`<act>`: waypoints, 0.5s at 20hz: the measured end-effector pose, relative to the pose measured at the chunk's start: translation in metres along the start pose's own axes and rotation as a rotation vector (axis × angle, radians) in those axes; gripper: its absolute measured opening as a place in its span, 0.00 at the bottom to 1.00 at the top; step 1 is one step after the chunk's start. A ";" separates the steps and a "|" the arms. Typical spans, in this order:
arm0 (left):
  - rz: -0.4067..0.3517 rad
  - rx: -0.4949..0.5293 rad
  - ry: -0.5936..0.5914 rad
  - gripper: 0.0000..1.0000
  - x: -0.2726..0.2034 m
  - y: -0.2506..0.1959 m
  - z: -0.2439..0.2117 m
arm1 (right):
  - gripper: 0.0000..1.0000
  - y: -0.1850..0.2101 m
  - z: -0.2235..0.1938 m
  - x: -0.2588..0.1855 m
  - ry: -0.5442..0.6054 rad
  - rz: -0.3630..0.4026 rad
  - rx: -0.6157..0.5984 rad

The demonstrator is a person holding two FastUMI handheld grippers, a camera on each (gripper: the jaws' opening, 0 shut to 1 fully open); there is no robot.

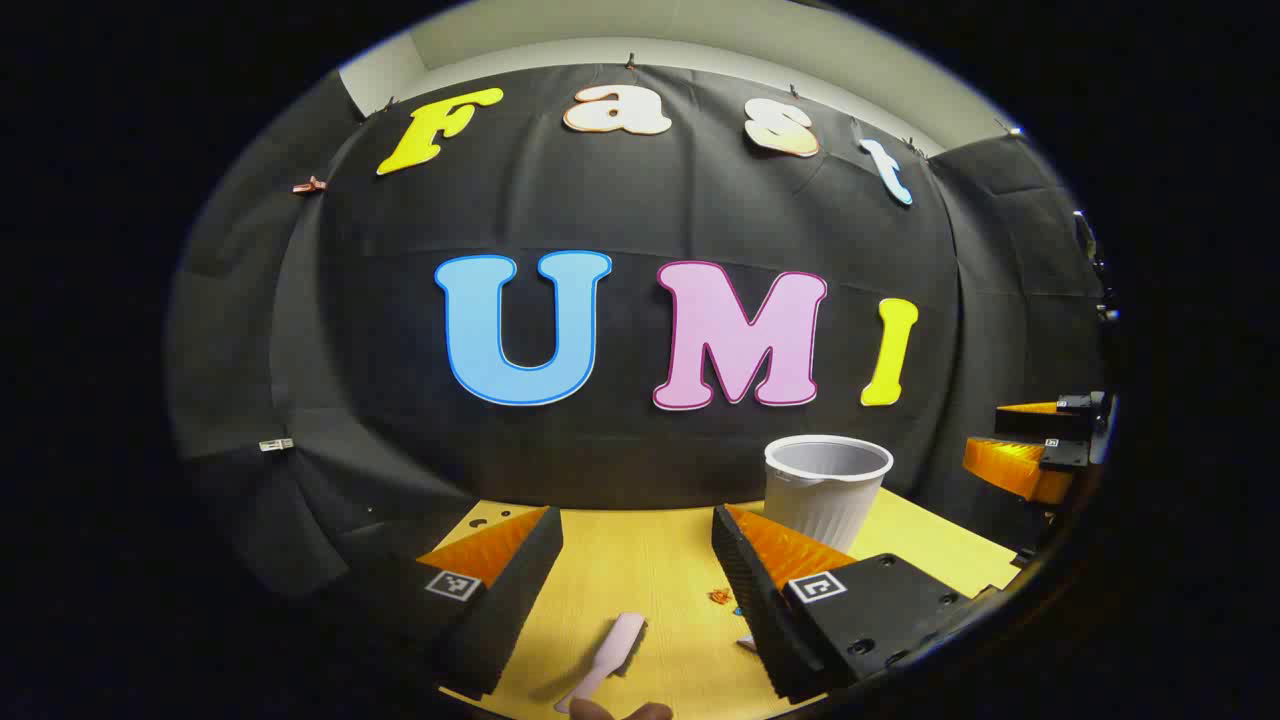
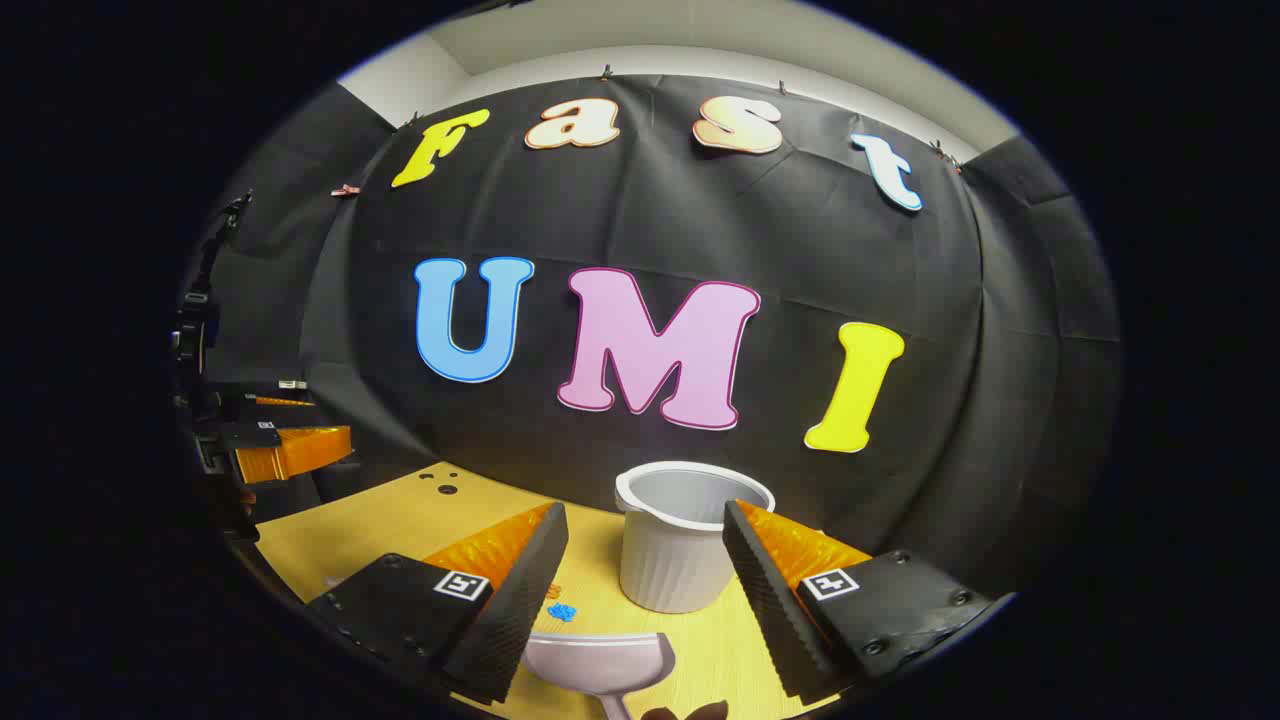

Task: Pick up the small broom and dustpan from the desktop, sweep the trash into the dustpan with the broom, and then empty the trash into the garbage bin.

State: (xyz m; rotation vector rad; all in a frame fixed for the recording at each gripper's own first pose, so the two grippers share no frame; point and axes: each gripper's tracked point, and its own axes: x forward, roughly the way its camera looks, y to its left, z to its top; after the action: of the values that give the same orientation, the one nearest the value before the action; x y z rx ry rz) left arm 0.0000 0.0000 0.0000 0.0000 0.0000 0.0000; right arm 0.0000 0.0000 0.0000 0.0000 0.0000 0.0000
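Your left gripper (image 1: 637, 560) is hanging over the yellow desktop (image 1: 640, 560) with its two fingers standing wide apart and pressing on nothing. Looking through the left gripper view, you are seeing one small pink broom (image 1: 606, 660) lying flat on the wood between those fingers, just below them, with its handle running toward the lower edge. One white ribbed garbage bin (image 1: 827, 490) is standing upright at the back right, and a few scraps of orange and blue trash (image 1: 722, 597) are lying just beside the right-hand finger. Each finger is carrying one square black-and-white marker, with no writing you can read. The other gripper is showing at the far right edge. In the right gripper view, your right gripper (image 2: 645, 565) is likewise holding its two fingers well apart, gripping nothing. One pale dustpan (image 2: 600, 662) is resting on the desktop (image 2: 400, 520) between and below them, mouth toward the bin (image 2: 690, 545), which is standing just behind. A small cluster of blue bits (image 2: 562, 611) is lying near the left-hand finger, with one orange scrap beside it.
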 end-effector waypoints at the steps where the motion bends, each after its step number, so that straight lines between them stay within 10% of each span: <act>1: 0.000 0.000 0.001 0.95 0.000 0.000 0.001 | 0.97 0.000 0.001 0.000 0.000 0.000 -0.004; 10: -0.005 0.006 0.005 0.95 -0.002 0.004 -0.007 | 0.97 0.009 -0.005 -0.002 0.023 0.014 -0.012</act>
State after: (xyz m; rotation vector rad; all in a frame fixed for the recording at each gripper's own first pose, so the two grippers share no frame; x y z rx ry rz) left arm -0.0016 0.0042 -0.0069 0.0064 0.0048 -0.0053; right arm -0.0023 0.0091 -0.0054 -0.0122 0.0229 0.0142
